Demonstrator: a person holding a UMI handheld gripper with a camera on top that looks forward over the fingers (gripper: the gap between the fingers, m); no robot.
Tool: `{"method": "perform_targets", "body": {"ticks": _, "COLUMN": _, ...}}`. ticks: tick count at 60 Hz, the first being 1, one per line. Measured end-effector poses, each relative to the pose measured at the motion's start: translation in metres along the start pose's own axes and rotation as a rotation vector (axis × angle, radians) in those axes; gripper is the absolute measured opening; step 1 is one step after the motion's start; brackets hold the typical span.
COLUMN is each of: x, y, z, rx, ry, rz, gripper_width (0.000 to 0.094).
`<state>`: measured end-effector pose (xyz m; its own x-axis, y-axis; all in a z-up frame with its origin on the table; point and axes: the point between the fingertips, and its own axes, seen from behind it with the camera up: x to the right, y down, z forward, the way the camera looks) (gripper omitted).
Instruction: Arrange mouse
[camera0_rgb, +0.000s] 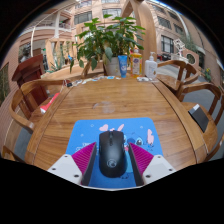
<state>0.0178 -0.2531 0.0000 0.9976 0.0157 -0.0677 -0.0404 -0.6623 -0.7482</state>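
Note:
A black computer mouse (112, 155) lies lengthwise between my two fingers, over a blue patterned mouse mat (84, 131) at the near edge of a wooden table (110, 98). My gripper (112, 147) is shut on the mouse: the pink pads (86, 158) press against both of its sides. The mouse's underside is hidden, so I cannot tell if it rests on the mat or is held just above it.
At the far end of the table stand a leafy potted plant (104, 38) and bottles (136, 64). Wooden chairs stand at the left (25, 97) and right (203, 95). A dark flat object (198, 118) lies at the table's right edge.

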Motion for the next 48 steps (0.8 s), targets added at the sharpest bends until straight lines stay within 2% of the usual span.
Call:
{"method": "perform_targets", "body": {"ticks": 4, "x": -0.001, "y": -0.006, "z": -0.017, "rx": 0.022, "ry": 0.007, "rz": -0.016, "gripper_width": 0.0845}}
{"method": "perform_targets", "body": {"ticks": 5, "x": 0.001, "y": -0.009, "z": -0.021, "rx": 0.028, "ry": 0.014, "rz": -0.019, "gripper_width": 0.0873}}
{"method": "perform_targets", "body": {"ticks": 8, "x": 0.001, "y": -0.014, "z": -0.037, "rx": 0.047, "ry": 0.030, "rz": -0.033, "gripper_width": 0.0842}}
{"method": "perform_targets", "body": {"ticks": 28, "x": -0.001, "y": -0.021, "z": -0.160, "rx": 0.130, "ry": 0.095, "rz": -0.070, "gripper_width": 0.0856}}
{"method": "perform_targets", "body": {"ticks": 48, "x": -0.007, "y": 0.001, "z": -0.210, "rx": 0.154, "ry": 0.077, "rz": -0.095, "gripper_width": 0.0856}}
